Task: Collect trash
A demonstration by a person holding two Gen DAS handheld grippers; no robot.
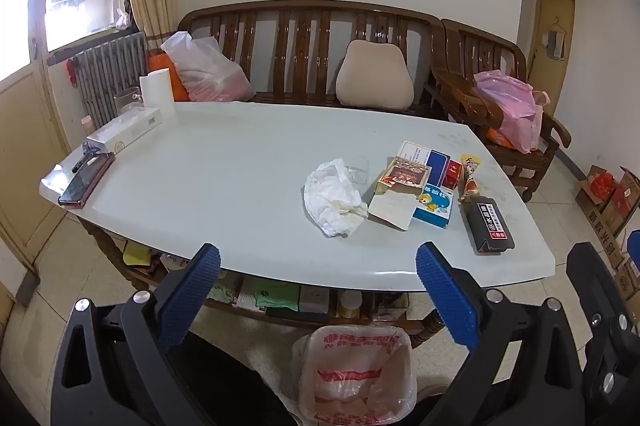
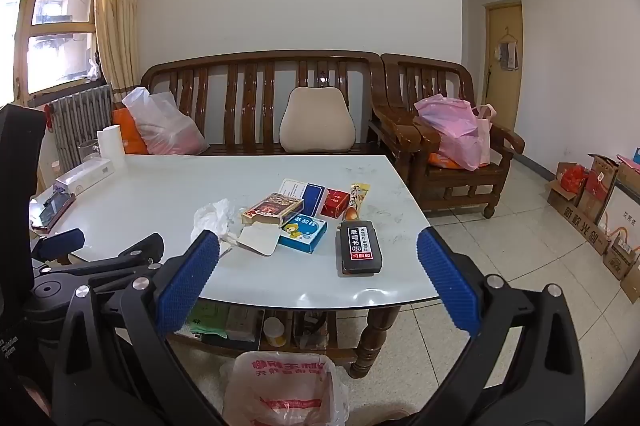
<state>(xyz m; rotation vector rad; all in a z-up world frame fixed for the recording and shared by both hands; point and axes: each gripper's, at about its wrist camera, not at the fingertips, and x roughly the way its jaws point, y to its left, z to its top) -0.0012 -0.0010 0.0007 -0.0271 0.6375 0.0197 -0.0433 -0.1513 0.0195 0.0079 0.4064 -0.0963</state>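
Trash lies on the right part of the white table (image 1: pixel 224 194): a crumpled white tissue (image 1: pixel 334 200), a brown-red carton (image 1: pixel 402 178), a blue box (image 1: pixel 434 206), a red pack (image 1: pixel 452 172), a snack wrapper (image 1: pixel 470 172) and a black box (image 1: pixel 490 222). A bin lined with a printed bag (image 1: pixel 356 374) stands on the floor before the table. My left gripper (image 1: pixel 318 296) is open and empty over the near edge. My right gripper (image 2: pixel 318 292) is open and empty, with the black box (image 2: pixel 358 252) and tissue (image 2: pixel 214 218) ahead of it and the bin (image 2: pixel 286 390) below.
A phone (image 1: pixel 86 180), a white box (image 1: pixel 126 130) and a paper roll (image 1: pixel 158 90) sit at the table's left end. A wooden bench (image 1: pixel 304 38) with a cushion and bags stands behind. Cardboard boxes (image 2: pixel 592 202) line the right wall. The lower shelf (image 1: pixel 288 302) holds clutter.
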